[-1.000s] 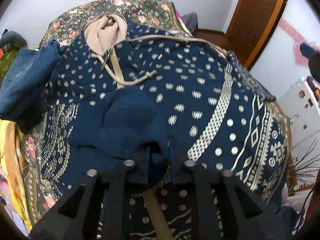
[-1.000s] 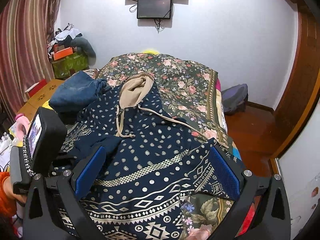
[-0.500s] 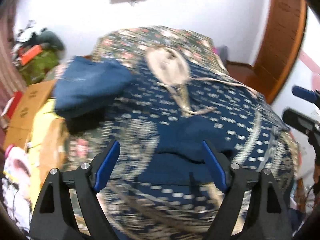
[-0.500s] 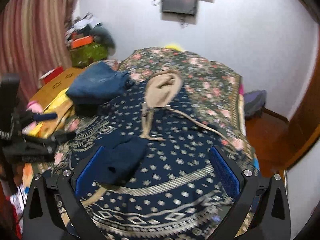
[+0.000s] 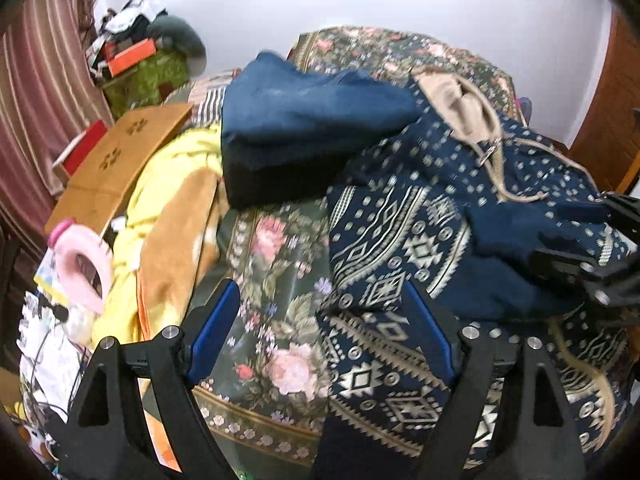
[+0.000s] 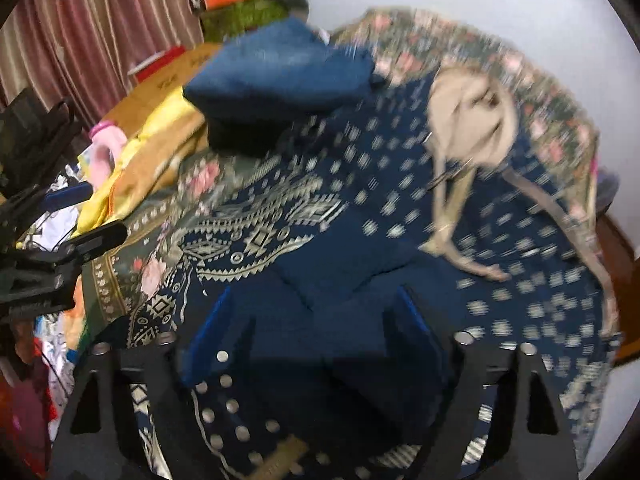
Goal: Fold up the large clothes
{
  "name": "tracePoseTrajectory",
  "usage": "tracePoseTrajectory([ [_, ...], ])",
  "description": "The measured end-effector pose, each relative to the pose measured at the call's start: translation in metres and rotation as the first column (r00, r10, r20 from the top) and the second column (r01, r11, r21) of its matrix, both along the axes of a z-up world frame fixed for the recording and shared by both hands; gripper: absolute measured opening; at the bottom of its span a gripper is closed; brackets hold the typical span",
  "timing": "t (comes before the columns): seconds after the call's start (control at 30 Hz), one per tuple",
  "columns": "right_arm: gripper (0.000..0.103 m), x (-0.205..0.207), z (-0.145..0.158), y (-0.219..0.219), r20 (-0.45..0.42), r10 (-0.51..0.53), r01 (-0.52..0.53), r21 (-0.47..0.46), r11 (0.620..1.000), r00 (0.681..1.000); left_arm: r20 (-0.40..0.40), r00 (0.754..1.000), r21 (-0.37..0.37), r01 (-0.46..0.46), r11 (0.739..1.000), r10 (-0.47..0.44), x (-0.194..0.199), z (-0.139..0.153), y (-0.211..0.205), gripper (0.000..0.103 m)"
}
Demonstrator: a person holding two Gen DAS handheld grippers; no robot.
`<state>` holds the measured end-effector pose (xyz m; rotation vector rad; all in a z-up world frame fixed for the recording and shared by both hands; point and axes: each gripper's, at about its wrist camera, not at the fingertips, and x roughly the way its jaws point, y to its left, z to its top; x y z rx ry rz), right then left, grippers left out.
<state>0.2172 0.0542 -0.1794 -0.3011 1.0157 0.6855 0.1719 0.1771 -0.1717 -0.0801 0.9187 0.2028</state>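
A navy patterned hoodie (image 5: pixel 460 208) with a beige-lined hood (image 5: pixel 460 100) lies spread on the floral bedspread (image 5: pixel 280 264); it also shows in the right wrist view (image 6: pixel 400 208). One sleeve is folded across its front, ending in a plain navy cuff (image 6: pixel 344 264). My left gripper (image 5: pixel 324 332) is open and empty over the hoodie's left hem edge. My right gripper (image 6: pixel 316 324) is open, low over the folded cuff, its fingers either side of it. The right gripper also appears at the right edge of the left wrist view (image 5: pixel 600 276).
Folded blue jeans (image 5: pixel 304 120) lie on the bed beside the hood. A yellow and orange blanket (image 5: pixel 176 216), a cardboard box (image 5: pixel 120 168) and a pink ring-shaped item (image 5: pixel 84 264) crowd the bed's left side. Striped curtains (image 5: pixel 36 80) hang at the left.
My left gripper let go of the navy sleeve cuff, opened and swung left toward the hoodie's hem edge. My right gripper moved forward and down over the folded cuff.
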Motion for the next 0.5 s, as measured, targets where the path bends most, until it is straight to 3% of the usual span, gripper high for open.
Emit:
tracePoseTrajectory([
  [0.13,0.048,0.019,-0.027,0.006,-0.128,-0.029,0.029,-0.005,1.000,0.991,-0.039,0.999,0.005,0.000,1.000,0.001,0.001,-0.023,0.002,0.082],
  [0.17,0.046,0.022,-0.030,0.007,-0.139,-0.038,0.037,-0.008,0.999,0.990,-0.057,0.998,-0.003,0.001,1.000,-0.002,0.003,-0.031,0.003,0.082],
  [0.33,0.018,0.034,-0.027,-0.002,-0.132,-0.096,0.103,0.052,0.993,0.987,-0.124,0.992,-0.025,0.013,1.000,-0.016,0.016,-0.061,0.003,0.082],
  [0.5,0.008,0.046,-0.029,-0.012,-0.165,-0.120,0.138,0.107,0.985,0.979,-0.183,0.983,-0.077,0.019,0.997,-0.033,0.033,-0.082,0.001,0.082],
])
